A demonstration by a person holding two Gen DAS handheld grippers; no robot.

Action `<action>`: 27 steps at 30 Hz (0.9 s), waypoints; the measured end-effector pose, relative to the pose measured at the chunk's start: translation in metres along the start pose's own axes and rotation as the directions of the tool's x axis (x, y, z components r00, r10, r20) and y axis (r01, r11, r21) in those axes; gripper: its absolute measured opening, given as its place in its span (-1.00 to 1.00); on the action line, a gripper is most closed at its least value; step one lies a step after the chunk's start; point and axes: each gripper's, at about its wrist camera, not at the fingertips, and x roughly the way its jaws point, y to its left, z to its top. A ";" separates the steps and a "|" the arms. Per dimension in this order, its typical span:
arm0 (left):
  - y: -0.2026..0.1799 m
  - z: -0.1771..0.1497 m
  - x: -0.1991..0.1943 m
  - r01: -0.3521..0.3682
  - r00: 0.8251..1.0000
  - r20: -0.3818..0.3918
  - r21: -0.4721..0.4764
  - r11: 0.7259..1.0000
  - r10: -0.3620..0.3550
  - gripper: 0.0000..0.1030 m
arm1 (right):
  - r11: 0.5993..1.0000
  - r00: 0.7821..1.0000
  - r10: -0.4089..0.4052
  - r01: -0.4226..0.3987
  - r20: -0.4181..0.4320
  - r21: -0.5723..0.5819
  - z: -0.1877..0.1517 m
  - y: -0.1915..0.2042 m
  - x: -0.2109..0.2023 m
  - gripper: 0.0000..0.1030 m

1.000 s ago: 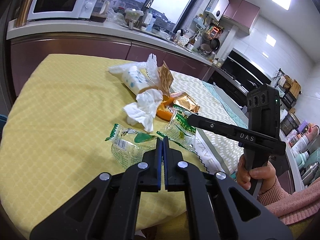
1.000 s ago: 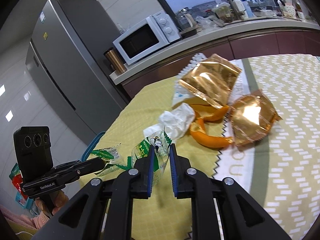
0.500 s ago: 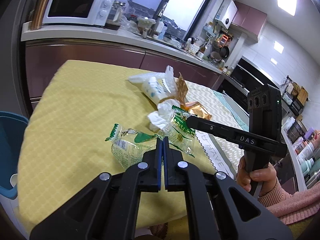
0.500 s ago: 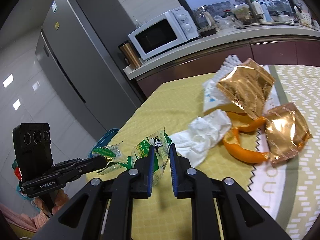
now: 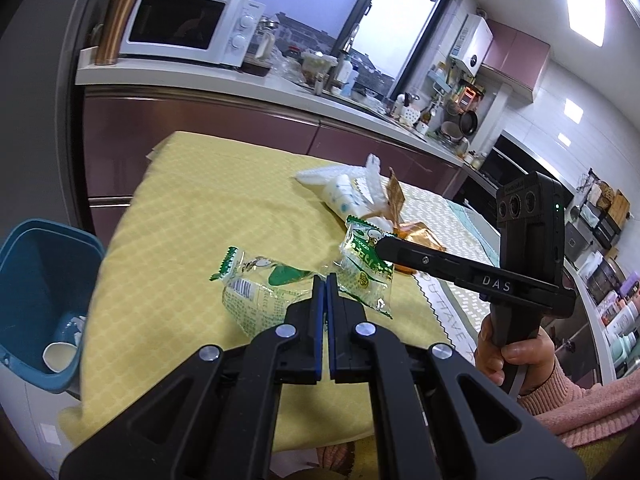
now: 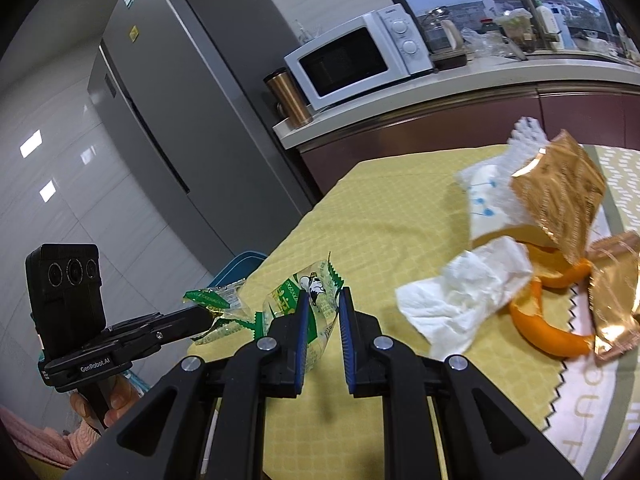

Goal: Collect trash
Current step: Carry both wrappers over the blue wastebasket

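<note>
My left gripper [image 5: 326,280] is shut on a clear, green-printed snack wrapper [image 5: 256,292], which hangs off its tips above the yellow tablecloth [image 5: 180,208]. My right gripper [image 6: 323,300] is shut on a second green wrapper [image 6: 310,284]; the left wrist view shows that wrapper [image 5: 362,264] lifted off the table at the right gripper's tip. A blue bin [image 5: 36,280] with a paper cup inside stands below the table's left edge. Crumpled tissue [image 6: 464,296], orange peel [image 6: 548,330] and gold foil wrappers [image 6: 560,196] lie on the table.
A white tissue pack [image 6: 486,196] lies behind the gold wrapper. A counter with a microwave [image 5: 188,30] runs behind the table, and a grey fridge [image 6: 168,112] stands at the left. A hand in a pink sleeve [image 5: 516,360] holds the right gripper's handle.
Both grippers have carried their wrappers to the left, away from the pile of tissue and peel. The blue bin has come into the left wrist view.
</note>
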 end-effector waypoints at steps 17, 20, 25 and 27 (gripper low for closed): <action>0.030 0.002 -0.034 -0.079 0.996 0.046 -0.051 0.996 0.081 -0.96 | 0.997 0.996 0.069 -0.071 -0.050 -0.043 0.011 0.028 0.041 -0.73; 0.038 0.002 -0.039 -0.100 0.993 0.053 -0.064 0.993 0.103 -0.96 | 0.995 0.995 0.081 -0.084 -0.059 -0.053 0.014 0.034 0.048 -0.73; 0.053 0.003 -0.048 -0.130 0.989 0.062 -0.085 0.988 0.136 -0.96 | 0.992 0.992 0.098 -0.103 -0.076 -0.070 0.019 0.044 0.061 -0.73; 0.058 0.003 -0.051 -0.143 0.987 0.065 -0.090 0.986 0.149 -0.96 | 0.991 0.991 0.106 -0.113 -0.085 -0.078 0.021 0.049 0.067 -0.73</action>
